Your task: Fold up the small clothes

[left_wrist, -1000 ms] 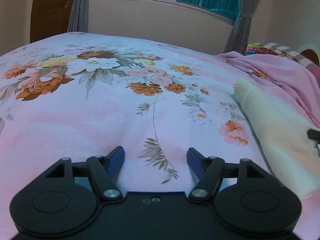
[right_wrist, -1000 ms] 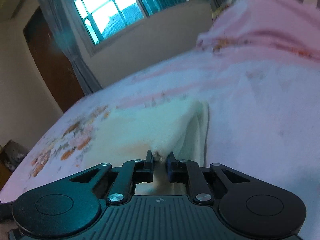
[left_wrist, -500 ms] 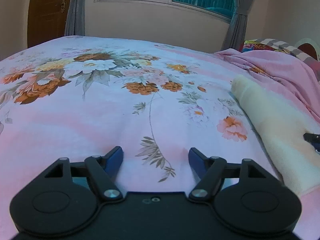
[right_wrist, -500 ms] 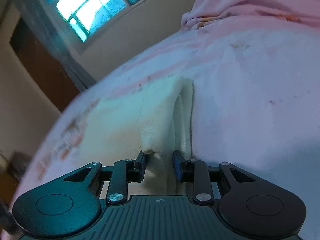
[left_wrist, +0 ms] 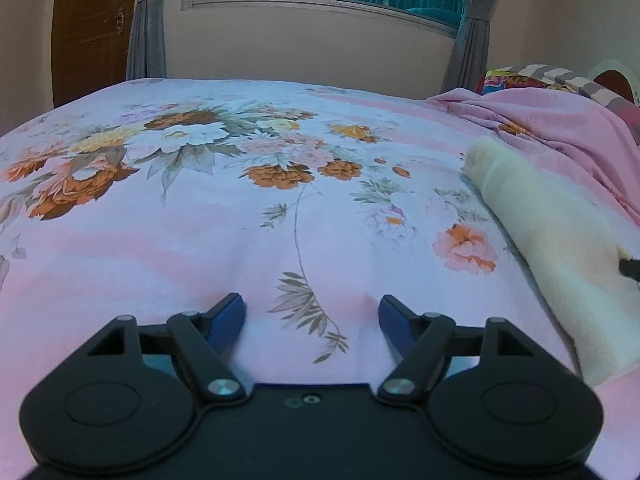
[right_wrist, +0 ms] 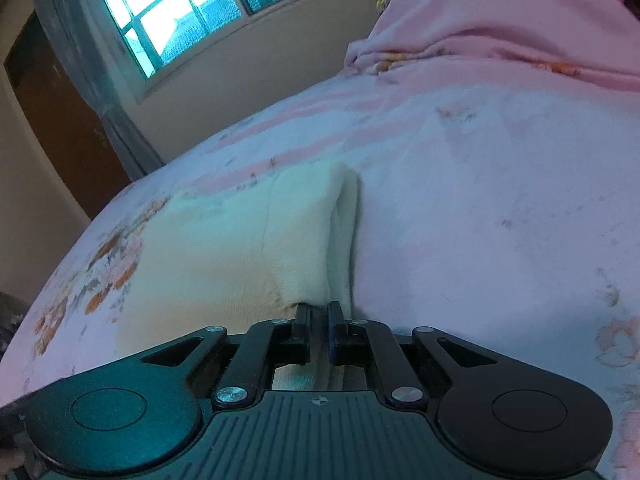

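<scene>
My right tongs (right_wrist: 318, 312) are clamping together on the near edge of the cream garment (right_wrist: 248, 248), which is lying folded on the bed (right_wrist: 500, 200) toward its right side, just before the rumpled pink blanket (right_wrist: 500, 24). My left tongs (left_wrist: 312, 312) are sitting apart over bare floral sheet, nothing between them, garment (left_wrist: 552, 240) off to their right. No readable writing. Wide free bed stretching left toward the far edge.

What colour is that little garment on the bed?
Cream, plain with no pattern; the garment shows best in the right wrist view.
</scene>
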{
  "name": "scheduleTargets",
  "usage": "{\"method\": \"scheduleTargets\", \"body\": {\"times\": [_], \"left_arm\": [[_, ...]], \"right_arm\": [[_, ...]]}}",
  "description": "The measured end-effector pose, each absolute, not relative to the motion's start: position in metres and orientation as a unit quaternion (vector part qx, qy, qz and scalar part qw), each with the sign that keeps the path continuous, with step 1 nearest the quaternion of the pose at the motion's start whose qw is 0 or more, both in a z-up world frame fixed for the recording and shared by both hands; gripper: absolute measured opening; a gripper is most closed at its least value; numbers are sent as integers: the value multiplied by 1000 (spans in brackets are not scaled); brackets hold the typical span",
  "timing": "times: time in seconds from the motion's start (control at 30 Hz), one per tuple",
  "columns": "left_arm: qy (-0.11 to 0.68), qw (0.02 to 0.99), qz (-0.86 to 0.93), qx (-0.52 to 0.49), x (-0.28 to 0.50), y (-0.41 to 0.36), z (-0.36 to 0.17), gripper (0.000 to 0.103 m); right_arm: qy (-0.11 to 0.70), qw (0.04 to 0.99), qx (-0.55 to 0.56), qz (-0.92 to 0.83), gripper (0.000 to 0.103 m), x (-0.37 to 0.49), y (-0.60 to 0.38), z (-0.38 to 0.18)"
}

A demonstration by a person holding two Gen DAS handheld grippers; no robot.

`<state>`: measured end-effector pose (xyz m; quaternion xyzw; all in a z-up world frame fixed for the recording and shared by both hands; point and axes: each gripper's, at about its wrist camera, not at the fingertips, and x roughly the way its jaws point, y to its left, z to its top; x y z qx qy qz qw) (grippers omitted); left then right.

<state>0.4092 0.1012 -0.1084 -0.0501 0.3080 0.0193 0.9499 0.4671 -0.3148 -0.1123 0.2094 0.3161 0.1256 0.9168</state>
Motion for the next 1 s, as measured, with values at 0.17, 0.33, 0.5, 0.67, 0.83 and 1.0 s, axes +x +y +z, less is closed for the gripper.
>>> {"method": "scheduleTargets", "body": {"times": [0.17, 0.33, 0.5, 0.67, 0.83, 1.0], "left_arm": [[298, 953, 2, -52, 411, 95, -99, 73], [313, 949, -27, -34, 431, 64, -99, 73], [315, 949, -18, 7, 430, 50, -109, 74], [314, 949, -18, 3, 429, 52, -110, 74], [315, 949, -19, 6, 429, 52, -110, 74], [315, 949, -18, 5, 429, 51, -110, 74]], "right_arm": [[268, 928, 217, 139, 19, 461, -325, -95], [300, 922, 202, 138, 44, 496, -315, -101], [288, 915, 242, 145, 44, 483, -336, -101], [241, 920, 278, 136, 43, 456, -350, -92], [267, 918, 254, 144, 43, 477, -330, -92], [317, 920, 176, 150, 24, 500, -301, -105]]}}
